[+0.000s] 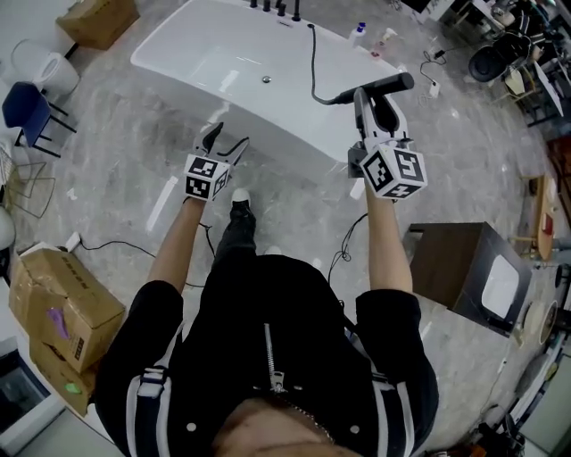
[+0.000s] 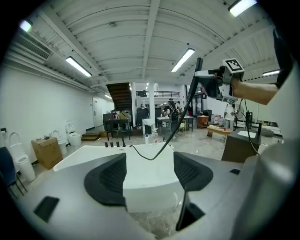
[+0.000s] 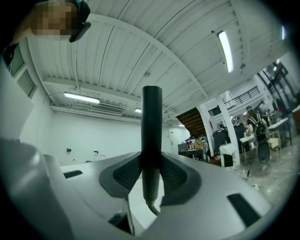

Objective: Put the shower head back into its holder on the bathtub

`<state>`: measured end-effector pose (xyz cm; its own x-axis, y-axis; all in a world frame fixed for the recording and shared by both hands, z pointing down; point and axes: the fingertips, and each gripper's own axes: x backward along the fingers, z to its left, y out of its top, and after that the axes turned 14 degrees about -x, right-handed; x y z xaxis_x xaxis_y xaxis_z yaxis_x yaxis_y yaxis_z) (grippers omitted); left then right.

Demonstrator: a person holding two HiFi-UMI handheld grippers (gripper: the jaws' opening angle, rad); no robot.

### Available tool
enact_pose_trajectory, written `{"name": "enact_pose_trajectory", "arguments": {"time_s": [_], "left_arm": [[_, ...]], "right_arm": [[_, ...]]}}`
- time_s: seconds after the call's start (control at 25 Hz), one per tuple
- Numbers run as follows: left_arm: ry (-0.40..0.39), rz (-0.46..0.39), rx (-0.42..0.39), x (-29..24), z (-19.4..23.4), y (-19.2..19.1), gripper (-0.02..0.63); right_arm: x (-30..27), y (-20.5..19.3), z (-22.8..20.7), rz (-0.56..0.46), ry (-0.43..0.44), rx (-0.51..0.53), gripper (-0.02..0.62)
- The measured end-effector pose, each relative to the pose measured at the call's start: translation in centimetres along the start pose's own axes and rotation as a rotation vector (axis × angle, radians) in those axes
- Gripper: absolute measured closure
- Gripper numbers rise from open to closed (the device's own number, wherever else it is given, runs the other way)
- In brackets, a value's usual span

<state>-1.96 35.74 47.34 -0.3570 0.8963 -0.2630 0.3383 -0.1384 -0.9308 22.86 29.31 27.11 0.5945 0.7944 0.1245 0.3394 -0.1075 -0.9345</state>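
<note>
The white bathtub (image 1: 223,62) lies ahead of me, with black tap fittings (image 1: 277,7) on its far rim. From that rim a black hose (image 1: 313,62) runs to the black shower head (image 1: 385,86). My right gripper (image 1: 370,96) is shut on the shower head's handle (image 3: 151,136), which stands upright between the pads, raised over the tub's near right edge. My left gripper (image 1: 227,138) is open and holds nothing, just short of the tub's near wall (image 2: 150,187). In the left gripper view the right gripper (image 2: 220,84) holds the shower head (image 2: 198,65) high at the upper right, and the hose (image 2: 164,145) trails down to the tub.
Cardboard boxes (image 1: 62,312) sit at the lower left and another box (image 1: 98,20) at the top left. A blue chair (image 1: 22,107) stands at the left. A dark cabinet (image 1: 464,268) is to my right. Small bottles (image 1: 359,34) and cables (image 1: 343,241) lie on the marble floor.
</note>
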Motion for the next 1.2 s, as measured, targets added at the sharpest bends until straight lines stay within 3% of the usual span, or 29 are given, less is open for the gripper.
{"name": "enact_pose_trajectory", "arguments": {"time_s": [0.48,0.68,0.92,1.2], "left_arm": [[-0.239,0.009,-0.049,-17.9,2.5,-1.4,0.287],[-0.375,0.042,-0.1,-26.2,3.6,-2.1,0.287],[-0.539,0.068,-0.239,-34.3,3.6,-2.8,0.287],[-0.708,0.102,-0.261,-42.4,2.6,-4.7,0.287]], "right_arm": [[-9.0,1.7,-5.0,-0.057,0.008,-0.072,0.468],[-13.6,2.9,-8.2,-0.069,-0.045,-0.094,0.468],[-17.7,6.2,-11.0,-0.139,-0.082,-0.176,0.469],[-21.7,10.7,-10.8,-0.206,-0.125,-0.251,0.469]]}}
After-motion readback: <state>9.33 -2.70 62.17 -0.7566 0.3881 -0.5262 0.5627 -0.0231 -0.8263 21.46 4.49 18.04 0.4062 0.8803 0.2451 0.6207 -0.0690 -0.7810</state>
